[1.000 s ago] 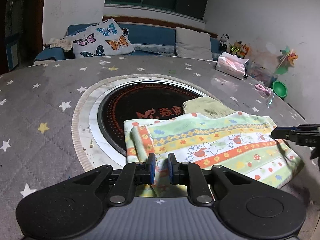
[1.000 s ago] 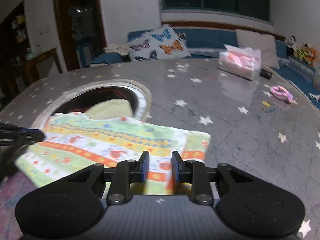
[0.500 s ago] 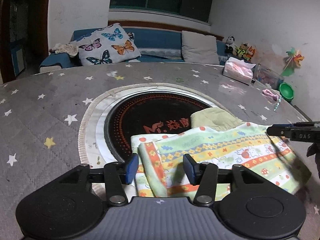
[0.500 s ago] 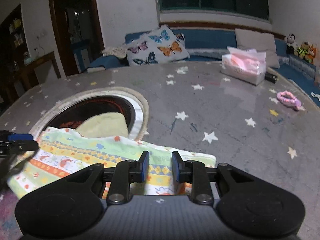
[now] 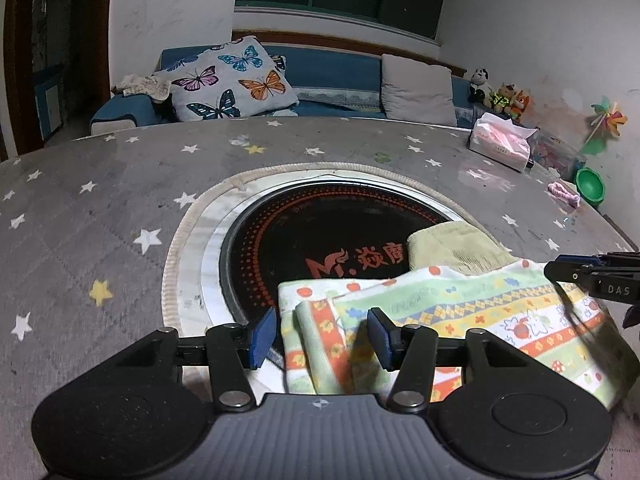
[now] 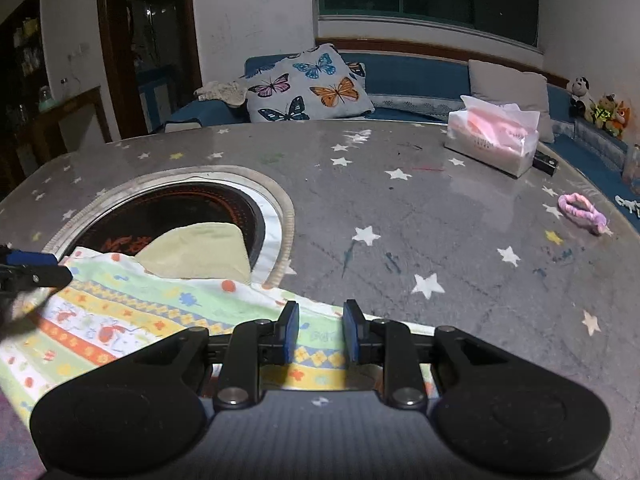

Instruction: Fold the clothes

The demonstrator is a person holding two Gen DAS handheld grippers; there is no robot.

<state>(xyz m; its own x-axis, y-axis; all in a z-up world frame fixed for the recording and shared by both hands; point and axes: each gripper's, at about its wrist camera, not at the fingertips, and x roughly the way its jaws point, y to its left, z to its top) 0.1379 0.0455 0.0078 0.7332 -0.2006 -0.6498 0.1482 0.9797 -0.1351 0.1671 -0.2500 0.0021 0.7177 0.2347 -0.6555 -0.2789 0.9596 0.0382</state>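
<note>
- Left wrist view: the left gripper (image 5: 322,335) is spread wide with nothing between its blue pads (image 5: 262,338). It sits over the near left end of the cloth (image 5: 460,320).
- The cloth lies on the table (image 5: 100,216), partly over the round black hob (image 5: 320,232) set into it. It is a thin printed cotton piece with striped bands, and its left end is already doubled over in a narrow flap.
- A plain yellow cloth (image 5: 452,246) lies behind it, touching or tucked under its far edge.
- The right gripper (image 5: 580,274) shows at the right edge above the cloth's far right end. From here I cannot tell how its jaws stand.
- Right wrist view: the right gripper (image 6: 321,330) has its pads (image 6: 290,332) a little apart, let go, with the right corner of the cloth (image 6: 160,312) below and nothing pinched.
- The left gripper (image 6: 36,268) pokes in from the left over the other end.
- Handling, as I judge it: light, limp and soft, so it will sag and crease when lifted and may drag on the table cover. Nothing about it is fragile.
- Best hold looks to be the two corners of one short or long edge, pinching through all layers so the doubled flap does not slide open.
- A tissue box (image 6: 494,140) and a pink hair tie (image 6: 582,208) lie well apart from it.
</note>
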